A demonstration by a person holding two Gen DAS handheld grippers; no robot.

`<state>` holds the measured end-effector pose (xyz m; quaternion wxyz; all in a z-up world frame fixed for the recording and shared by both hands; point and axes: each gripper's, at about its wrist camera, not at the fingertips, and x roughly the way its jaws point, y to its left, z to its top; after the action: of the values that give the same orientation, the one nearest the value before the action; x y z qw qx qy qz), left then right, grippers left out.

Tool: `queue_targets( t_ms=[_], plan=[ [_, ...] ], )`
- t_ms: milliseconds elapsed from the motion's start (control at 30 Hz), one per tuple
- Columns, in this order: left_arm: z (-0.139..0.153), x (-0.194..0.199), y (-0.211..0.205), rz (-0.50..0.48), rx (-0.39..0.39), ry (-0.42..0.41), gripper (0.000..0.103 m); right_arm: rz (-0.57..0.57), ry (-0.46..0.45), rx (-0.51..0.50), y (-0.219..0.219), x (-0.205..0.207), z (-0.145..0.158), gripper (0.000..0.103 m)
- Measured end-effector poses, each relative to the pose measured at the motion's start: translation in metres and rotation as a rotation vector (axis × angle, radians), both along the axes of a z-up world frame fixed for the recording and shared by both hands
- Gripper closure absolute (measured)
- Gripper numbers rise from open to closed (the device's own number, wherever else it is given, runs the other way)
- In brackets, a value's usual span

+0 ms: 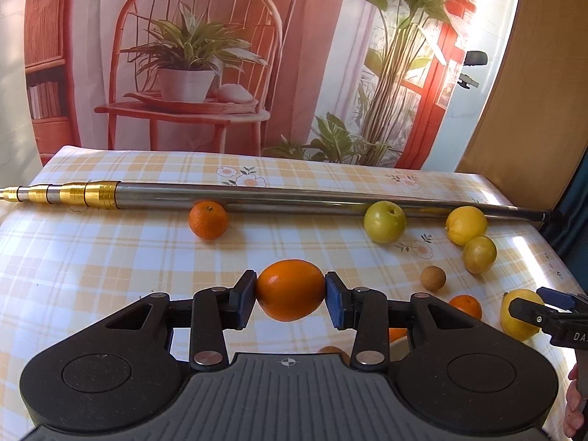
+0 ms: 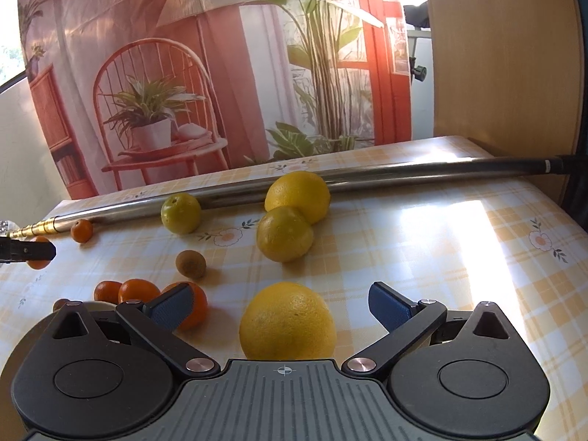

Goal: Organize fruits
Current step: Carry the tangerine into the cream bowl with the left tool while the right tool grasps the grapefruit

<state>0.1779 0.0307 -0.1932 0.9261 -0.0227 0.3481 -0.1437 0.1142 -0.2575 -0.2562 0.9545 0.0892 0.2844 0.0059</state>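
On the checked bench point(image 1: 110, 257), fruit lies scattered before a metal pole point(image 1: 257, 198). The left claw point(image 1: 290, 292) pinches an orange point(image 1: 290, 286) between both pads. The right claw point(image 2: 281, 303) gapes wide around a yellow citrus point(image 2: 287, 321), not touching it.

Orange fruit point(image 1: 290, 290), yellow citrus point(image 2: 288, 321), yellow-and-white plaid tablecloth point(image 1: 110, 257) with flowers.

The left gripper point(image 1: 290, 296) squeezes its two pads tight on something. The right gripper point(image 2: 281, 303) holds its fingers wide apart, pointing toward 12 o'clock.
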Motion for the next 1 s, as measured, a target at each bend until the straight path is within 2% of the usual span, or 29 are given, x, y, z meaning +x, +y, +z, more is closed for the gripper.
queue_targets(
  t_ms=[100,167,233,433,833,1000],
  plan=[
    [0.001,-0.015,-0.003,-0.014,-0.005,0.001,0.061,0.006,-0.042,-0.109,0.013,-0.01,-0.003,0.004],
    [0.0,-0.022,-0.003,-0.021,-0.01,0.006,0.061,0.017,-0.051,-0.145,0.018,-0.013,-0.006,0.007],
    [0.0,-0.03,-0.005,-0.025,-0.005,0.006,0.061,0.029,-0.057,-0.134,0.018,-0.014,-0.007,0.01],
    [-0.001,-0.045,-0.01,-0.022,-0.001,-0.002,0.061,0.021,-0.082,-0.087,0.01,-0.015,-0.01,0.01],
    [-0.006,-0.064,-0.019,-0.048,0.011,0.008,0.061,0.018,-0.032,-0.012,0.001,-0.006,-0.016,0.011],
    [-0.013,-0.07,-0.027,-0.081,0.052,0.026,0.061,0.006,-0.033,0.012,-0.002,-0.007,-0.018,0.011]
  ],
)
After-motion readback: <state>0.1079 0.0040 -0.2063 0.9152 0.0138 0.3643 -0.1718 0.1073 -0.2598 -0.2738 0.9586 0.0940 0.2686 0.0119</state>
